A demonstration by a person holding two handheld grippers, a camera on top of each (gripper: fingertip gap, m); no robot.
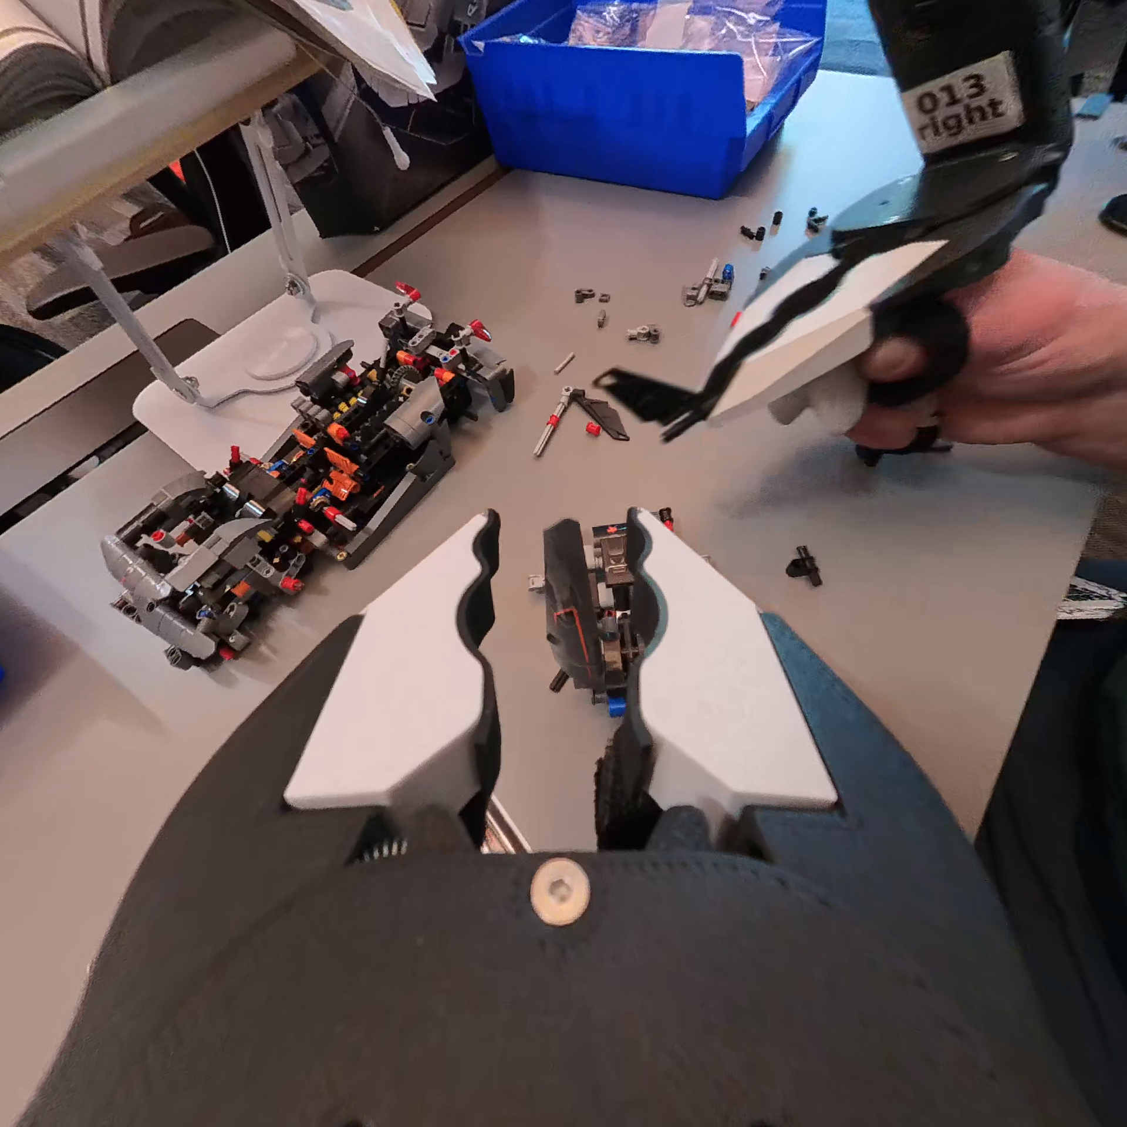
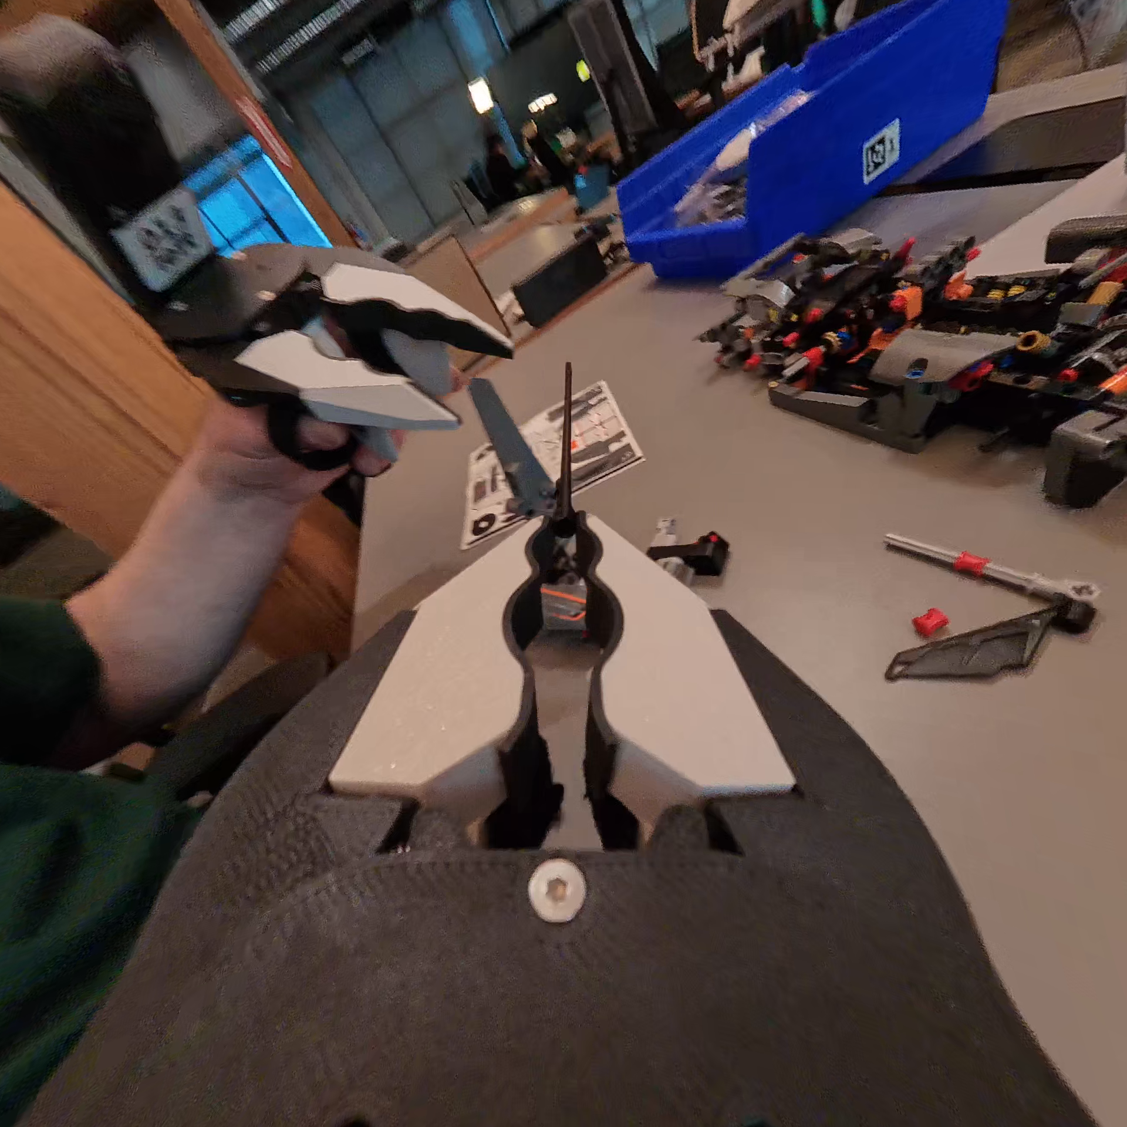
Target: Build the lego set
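Your right gripper (image 2: 564, 536) pinches a thin black panel (image 1: 646, 396); your left gripper (image 1: 564, 530) hangs open over the small subassembly (image 1: 585, 610). Grip the subassembly firmly, then align the panel squarely before pressing.

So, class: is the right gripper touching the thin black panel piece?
Touching. Left wrist view shows the right gripper clamping the thin black panel piece at its fingertips.

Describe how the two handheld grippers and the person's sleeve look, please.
Both the left gripper and the right gripper have a textured black body with one silver hex screw, and two pale grey angular fingers lined with wavy black pads. The right one carries a white label. A dark green sleeve covers the left arm.
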